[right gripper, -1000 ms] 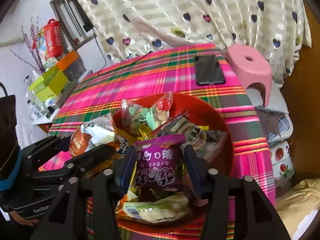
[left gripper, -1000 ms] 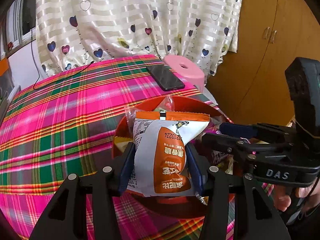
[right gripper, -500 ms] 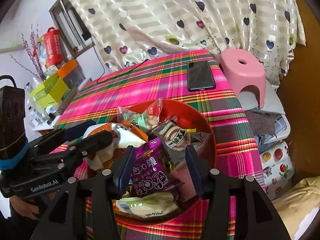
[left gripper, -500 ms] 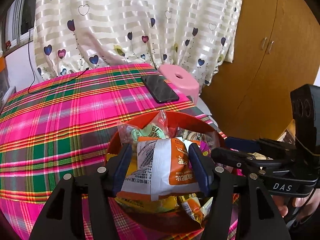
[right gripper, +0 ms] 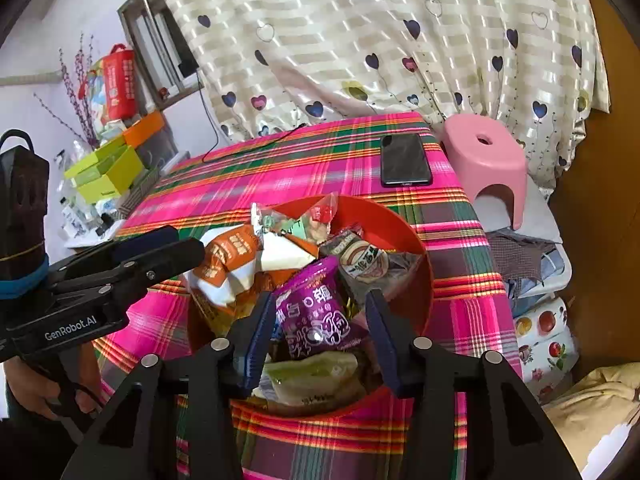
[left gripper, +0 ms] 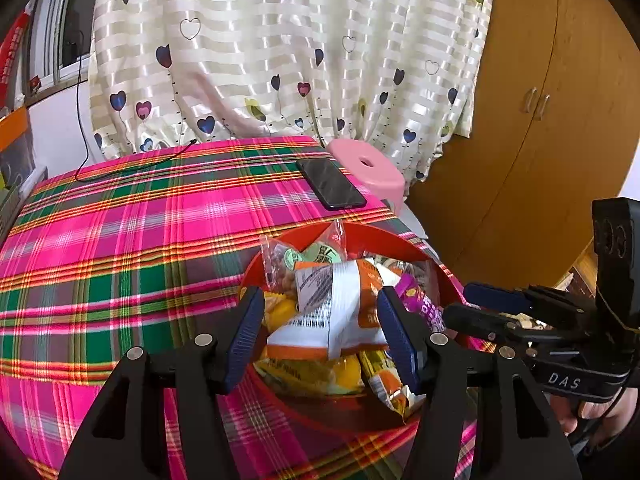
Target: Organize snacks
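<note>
Fingers of the left gripper [left gripper: 322, 334] stand apart over the red bowl [left gripper: 424, 254], with the white-and-orange snack bag [left gripper: 340, 308] lying between them; the blue pads [left gripper: 245, 334] sit at the bag's sides without visibly pressing it, so the jaws read as open and the bag rests on the pile in the bowl. Right gripper [right gripper: 320, 330]: its jaws are closing, with the purple snack packet [right gripper: 316, 312] between them. Left pad [right gripper: 260, 332] sits at the packet's edge; a gap shows on the right side, so no grip is established.

Location of task items:
- Red bowl [right gripper: 416, 240]: on the pink-and-green plaid tablecloth [left gripper: 120, 248], near the table's right edge.
- Bowl contents: white-and-orange bag [right gripper: 236, 260] at the left, purple packet in the near middle, a clear packet with a green label [left gripper: 308, 254] at the far rim, a brown-labelled packet [right gripper: 362, 258] on the right, a pale green packet [right gripper: 316, 372] at the near rim.

Surroundings: a black phone [right gripper: 405, 159] lies on the cloth beyond the bowl. A pink stool [right gripper: 486, 160] stands beside the table, below a heart-print curtain [left gripper: 304, 48]. A hand [right gripper: 36, 390] holds the left gripper's handle.
</note>
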`<move>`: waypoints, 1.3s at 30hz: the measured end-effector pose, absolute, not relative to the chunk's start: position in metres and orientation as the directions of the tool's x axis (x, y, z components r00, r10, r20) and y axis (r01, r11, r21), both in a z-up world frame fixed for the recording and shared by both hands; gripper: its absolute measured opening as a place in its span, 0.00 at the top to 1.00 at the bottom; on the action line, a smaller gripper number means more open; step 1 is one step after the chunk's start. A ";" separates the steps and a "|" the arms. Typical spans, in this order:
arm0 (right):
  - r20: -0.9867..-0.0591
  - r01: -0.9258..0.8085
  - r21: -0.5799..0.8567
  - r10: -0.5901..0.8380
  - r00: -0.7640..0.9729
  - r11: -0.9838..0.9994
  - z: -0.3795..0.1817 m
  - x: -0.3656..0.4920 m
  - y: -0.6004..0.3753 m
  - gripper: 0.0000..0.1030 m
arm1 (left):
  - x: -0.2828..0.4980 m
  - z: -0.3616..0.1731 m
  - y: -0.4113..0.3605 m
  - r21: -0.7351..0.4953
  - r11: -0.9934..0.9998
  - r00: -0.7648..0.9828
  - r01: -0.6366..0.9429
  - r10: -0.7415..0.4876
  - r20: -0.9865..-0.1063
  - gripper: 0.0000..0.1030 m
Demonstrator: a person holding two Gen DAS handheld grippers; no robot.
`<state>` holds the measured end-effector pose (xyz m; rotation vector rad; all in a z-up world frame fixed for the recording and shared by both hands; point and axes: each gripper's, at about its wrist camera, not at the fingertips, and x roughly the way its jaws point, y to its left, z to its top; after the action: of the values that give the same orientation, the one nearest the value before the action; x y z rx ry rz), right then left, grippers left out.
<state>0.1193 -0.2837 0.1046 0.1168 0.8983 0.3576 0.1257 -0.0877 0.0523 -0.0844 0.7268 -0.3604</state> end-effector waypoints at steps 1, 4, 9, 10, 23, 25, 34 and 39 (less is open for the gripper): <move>-0.743 -0.256 0.245 0.351 0.570 0.935 0.105 0.117 -0.284 0.62 | 0.123 0.052 -0.087 -0.201 0.935 0.689 0.292 -0.351 -0.634 0.42; -0.744 -0.259 0.233 0.343 0.574 0.937 0.106 0.111 -0.282 0.62 | 0.116 0.050 -0.086 -0.198 0.937 0.686 0.288 -0.346 -0.640 0.42; -0.748 -0.279 0.211 0.338 0.571 0.937 0.106 0.099 -0.273 0.62 | 0.109 0.044 -0.087 -0.176 0.945 0.683 0.274 -0.320 -0.657 0.42; -0.749 -0.281 0.206 0.336 0.571 0.937 0.106 0.097 -0.272 0.62 | 0.108 0.043 -0.086 -0.172 0.950 0.683 0.262 -0.308 -0.662 0.42; -0.751 -0.294 0.171 0.318 0.579 0.940 0.109 0.073 -0.267 0.62 | 0.126 0.032 -0.098 -0.128 0.962 0.678 0.243 -0.262 -0.687 0.42; -0.750 -0.291 0.169 0.314 0.582 0.942 0.110 0.070 -0.268 0.62 | 0.119 0.032 -0.102 -0.118 0.960 0.674 0.252 -0.262 -0.690 0.42; -0.758 -0.301 0.122 0.284 0.587 0.946 0.110 0.055 -0.261 0.51 | 0.077 0.038 -0.091 -0.168 0.958 0.672 0.233 -0.284 -0.684 0.42; -0.764 -0.315 0.094 0.271 0.585 0.944 0.107 0.047 -0.254 0.48 | 0.060 0.036 -0.094 -0.142 0.963 0.674 0.229 -0.262 -0.690 0.42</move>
<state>0.0471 -0.2539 0.1073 -0.0539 0.8821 0.3423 0.0598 -0.0942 0.0355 -0.0446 0.7835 -0.2766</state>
